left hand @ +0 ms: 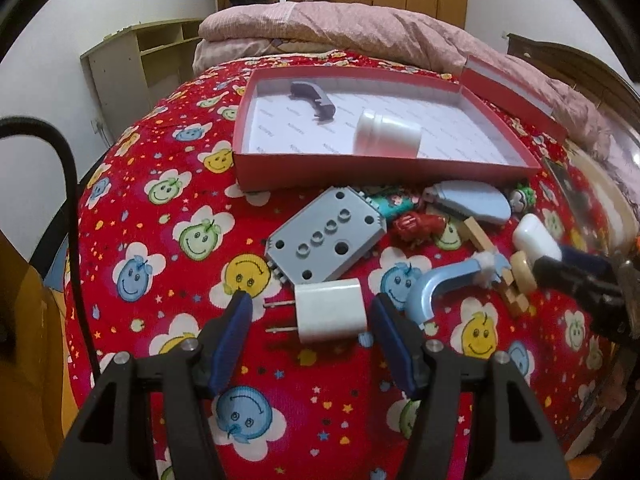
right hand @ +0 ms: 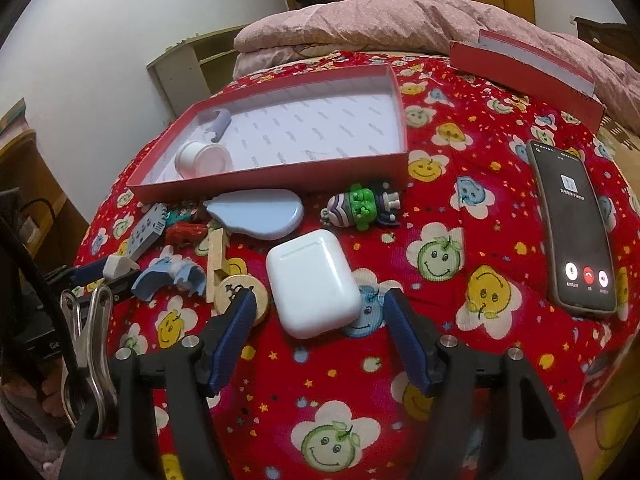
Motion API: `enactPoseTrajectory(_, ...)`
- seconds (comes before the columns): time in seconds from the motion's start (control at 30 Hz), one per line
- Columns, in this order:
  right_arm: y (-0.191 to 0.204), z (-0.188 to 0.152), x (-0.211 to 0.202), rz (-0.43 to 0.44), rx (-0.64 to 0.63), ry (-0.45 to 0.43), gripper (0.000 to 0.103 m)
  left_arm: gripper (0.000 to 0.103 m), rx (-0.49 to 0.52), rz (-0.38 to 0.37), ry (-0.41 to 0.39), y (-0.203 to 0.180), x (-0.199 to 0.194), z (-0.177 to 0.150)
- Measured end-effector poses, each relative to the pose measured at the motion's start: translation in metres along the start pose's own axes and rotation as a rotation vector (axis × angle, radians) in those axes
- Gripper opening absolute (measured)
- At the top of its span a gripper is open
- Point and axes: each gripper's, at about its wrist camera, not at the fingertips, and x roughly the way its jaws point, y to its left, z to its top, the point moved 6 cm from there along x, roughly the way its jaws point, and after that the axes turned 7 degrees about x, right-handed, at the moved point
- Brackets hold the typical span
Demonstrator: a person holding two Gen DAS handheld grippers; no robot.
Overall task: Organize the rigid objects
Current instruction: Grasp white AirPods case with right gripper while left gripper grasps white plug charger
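Pick-up step: the left gripper (left hand: pixel 310 312) stands open around the white plastic plug charger (left hand: pixel 330 311), the right gripper (right hand: pixel 320 314) open around the glossy white earbud case (right hand: pixel 314 294) — neither gripped. Next: close, then carry both to the red cardboard tray (left hand: pixel 384 170).

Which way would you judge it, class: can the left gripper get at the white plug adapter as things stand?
Probably yes. The left gripper has its jaws open on either side of the white plug adapter, neither pad touching, and nothing lies between them.
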Motion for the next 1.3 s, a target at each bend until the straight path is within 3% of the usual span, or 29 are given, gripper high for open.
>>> enactPoseTrajectory(0.23,0.006,0.006,0.006,0.009,-0.025,-0.014,0.06,0.066,0.005,-0.006,-0.015,-0.002,0.001,-0.001)
enactPoseTrajectory(0.4,0.001,0.007,0.006,-0.004,-0.021,-0.025,0.047,0.068,0.007,-0.012,-0.013,-0.001,0.002,0.0)
enactPoseTrajectory(0.7,0.005,0.004,0.007,-0.043,-0.067,-0.033,0.046,0.068,0.008,-0.014,-0.022,-0.001,0.003,0.001)
enactPoseTrajectory(0.87,0.004,0.003,0.006,-0.043,-0.066,-0.043,0.046,0.048,0.014,-0.021,-0.028,-0.002,0.0,0.0)
enactPoseTrajectory(1.3,0.01,0.005,-0.01,0.0,-0.051,-0.08,0.045,0.048,0.016,-0.06,-0.044,-0.006,-0.014,0.002)
